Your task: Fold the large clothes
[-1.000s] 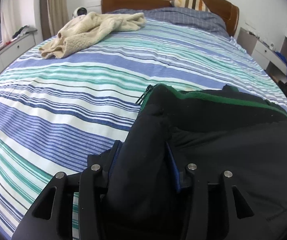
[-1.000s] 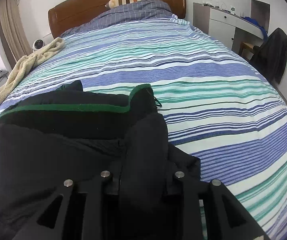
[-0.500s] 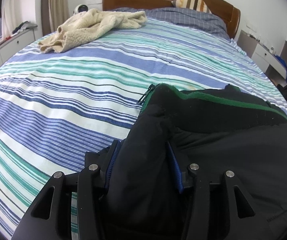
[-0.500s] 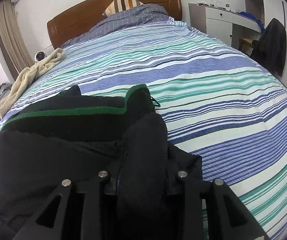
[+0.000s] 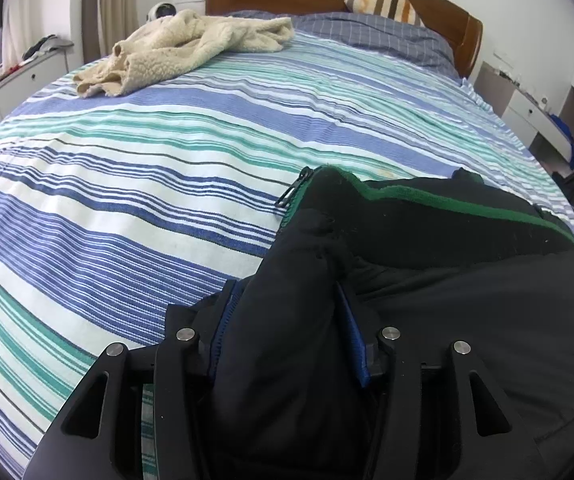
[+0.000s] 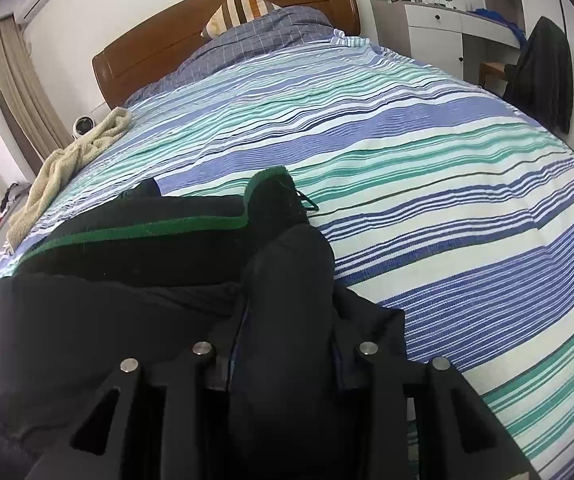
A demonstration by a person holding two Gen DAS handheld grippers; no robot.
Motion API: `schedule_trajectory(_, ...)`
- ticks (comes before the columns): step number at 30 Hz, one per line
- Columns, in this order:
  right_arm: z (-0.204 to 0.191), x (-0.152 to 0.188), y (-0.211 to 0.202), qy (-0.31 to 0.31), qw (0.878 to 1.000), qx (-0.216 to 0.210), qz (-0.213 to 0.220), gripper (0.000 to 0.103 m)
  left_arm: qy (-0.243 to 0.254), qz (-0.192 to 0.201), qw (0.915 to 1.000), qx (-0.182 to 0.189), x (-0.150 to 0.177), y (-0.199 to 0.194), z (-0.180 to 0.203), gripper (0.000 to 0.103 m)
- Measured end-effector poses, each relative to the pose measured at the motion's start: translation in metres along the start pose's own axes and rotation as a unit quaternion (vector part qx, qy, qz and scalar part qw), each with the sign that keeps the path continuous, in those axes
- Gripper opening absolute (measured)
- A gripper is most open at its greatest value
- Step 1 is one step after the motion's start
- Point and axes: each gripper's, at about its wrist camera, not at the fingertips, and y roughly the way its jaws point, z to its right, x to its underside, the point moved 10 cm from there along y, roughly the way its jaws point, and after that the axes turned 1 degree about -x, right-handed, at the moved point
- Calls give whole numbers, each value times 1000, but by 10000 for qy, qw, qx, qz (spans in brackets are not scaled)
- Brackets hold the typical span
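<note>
Both grippers (left (image 5: 287,344), right (image 6: 283,344)) clamp the black jacket's (image 5: 467,304) opposite edges.

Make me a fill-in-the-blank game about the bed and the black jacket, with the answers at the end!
1. The black jacket has a trim colored ____.
2. Both the left gripper and the right gripper are shut on the ____.
3. The fluffy cream garment lies near the wooden ____.
4. The bedspread has a pattern of ____.

Answers: green; jacket; headboard; stripes
</note>
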Motion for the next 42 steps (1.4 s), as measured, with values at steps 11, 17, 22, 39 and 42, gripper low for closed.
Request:
schedule_trajectory(11,4,0,-3,205,9994,-258,-52,36,-43,-254,9997,14,-4,-10,-3,58)
schedule_trajectory(17,7,-11,-42,127,9992,-363,-85,55,-20,168,9986,500,-19,-100,28,79)
schedule_trajectory(22,-11,-15,-106,-408,9975,-398,408,57,838,113,9867,1391,-22,-130,124,89)
schedule_trajectory(39,-42,85,-187,-465,9913,-1210,204,59,1591,-744,9773,1186,36,-38,193,87)
schedule_trajectory(42,-44,86,-205,-431,9900,-1305,320,59,1789,-654,9728,1320,47,-74,192,88)
